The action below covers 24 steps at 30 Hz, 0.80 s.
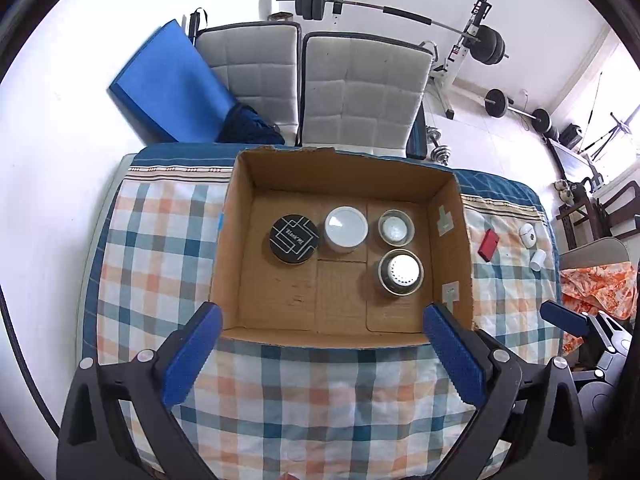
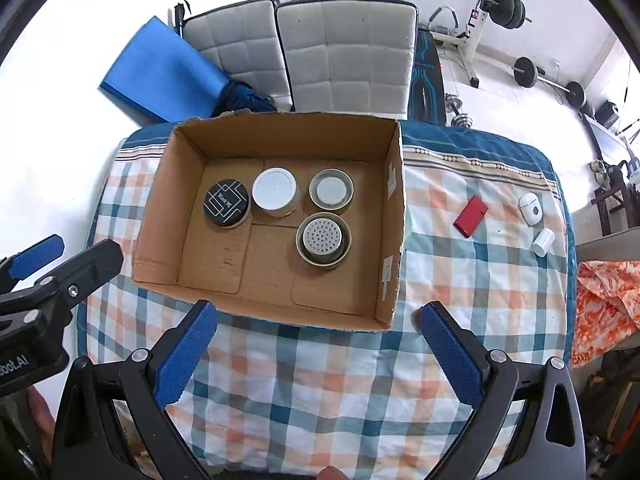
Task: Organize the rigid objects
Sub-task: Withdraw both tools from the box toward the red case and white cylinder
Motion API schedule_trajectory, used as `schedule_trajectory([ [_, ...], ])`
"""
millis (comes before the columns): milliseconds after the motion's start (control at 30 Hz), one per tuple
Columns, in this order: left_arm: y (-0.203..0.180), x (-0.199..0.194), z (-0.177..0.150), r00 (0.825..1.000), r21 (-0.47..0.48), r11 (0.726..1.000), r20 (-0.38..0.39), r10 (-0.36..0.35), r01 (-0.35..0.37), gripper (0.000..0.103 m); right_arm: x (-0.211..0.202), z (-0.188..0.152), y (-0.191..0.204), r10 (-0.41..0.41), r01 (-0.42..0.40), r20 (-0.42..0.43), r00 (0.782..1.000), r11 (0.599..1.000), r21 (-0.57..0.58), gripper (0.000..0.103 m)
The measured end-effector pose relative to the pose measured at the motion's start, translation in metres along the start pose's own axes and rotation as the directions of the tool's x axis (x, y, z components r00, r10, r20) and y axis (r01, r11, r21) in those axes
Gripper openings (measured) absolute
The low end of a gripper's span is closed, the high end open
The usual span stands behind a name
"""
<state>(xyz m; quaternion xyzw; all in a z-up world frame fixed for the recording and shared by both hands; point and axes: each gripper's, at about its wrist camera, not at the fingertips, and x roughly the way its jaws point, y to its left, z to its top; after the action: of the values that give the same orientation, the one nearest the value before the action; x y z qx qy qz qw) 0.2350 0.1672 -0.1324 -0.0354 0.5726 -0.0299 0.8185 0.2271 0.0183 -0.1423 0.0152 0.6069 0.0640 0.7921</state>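
An open cardboard box (image 1: 452, 240) (image 2: 394, 216) stands on the checked tablecloth. Inside are a black-lidded jar (image 1: 295, 238) (image 2: 227, 203), a white-lidded jar (image 1: 346, 228) (image 2: 275, 191), a small metal cup (image 1: 396, 227) (image 2: 331, 191) and a perforated metal cup (image 1: 401, 271) (image 2: 323, 239). To the box's right lie a red case (image 1: 489, 245) (image 2: 471, 211), a white earbud case (image 1: 528, 235) (image 2: 531, 209) and a small white cylinder (image 1: 537, 260) (image 2: 543, 242). My left gripper (image 1: 324, 320) is open and empty at the box's near edge. My right gripper (image 2: 318, 316) is open and empty, just before the box's near right corner.
Two grey padded chairs (image 1: 360, 88) (image 2: 348, 52) and a blue mat (image 1: 168, 80) stand behind the table. Weights and a barbell rack (image 1: 472, 36) fill the back right. An orange patterned cloth (image 1: 600, 284) (image 2: 608, 300) lies off the table's right edge.
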Motion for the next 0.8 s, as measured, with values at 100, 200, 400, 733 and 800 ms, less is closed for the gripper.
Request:
schedule_trajectory([
  [100,-0.009,-0.001,-0.001,1.0,0.011,1.0,-0.002,-0.007,0.007,0.103,-0.007,-0.002,-0.007,0.016,-0.016,0.008,1.0,1.0,0.009,0.103],
  [200,-0.025,-0.004,-0.001,1.0,0.023,1.0,0.003,-0.021,0.02,0.103,-0.012,-0.006,-0.022,0.028,-0.029,0.01,1.0,0.999,0.032,0.103],
  [400,-0.086,0.003,0.008,0.997,0.097,0.992,-0.006,-0.077,0.077,0.103,-0.02,-0.017,-0.088,-0.003,0.002,0.005,1.0,0.992,0.127,0.103],
  [733,-0.233,0.067,0.035,0.984,0.254,0.954,-0.11,-0.137,0.161,0.103,-0.006,-0.026,-0.262,-0.129,0.139,-0.054,0.99,0.919,0.37,0.103],
  [800,-0.259,0.083,0.043,0.986,0.274,0.95,-0.11,-0.125,0.151,0.103,0.003,-0.025,-0.299,-0.123,0.136,-0.06,0.991,0.894,0.426,0.103],
])
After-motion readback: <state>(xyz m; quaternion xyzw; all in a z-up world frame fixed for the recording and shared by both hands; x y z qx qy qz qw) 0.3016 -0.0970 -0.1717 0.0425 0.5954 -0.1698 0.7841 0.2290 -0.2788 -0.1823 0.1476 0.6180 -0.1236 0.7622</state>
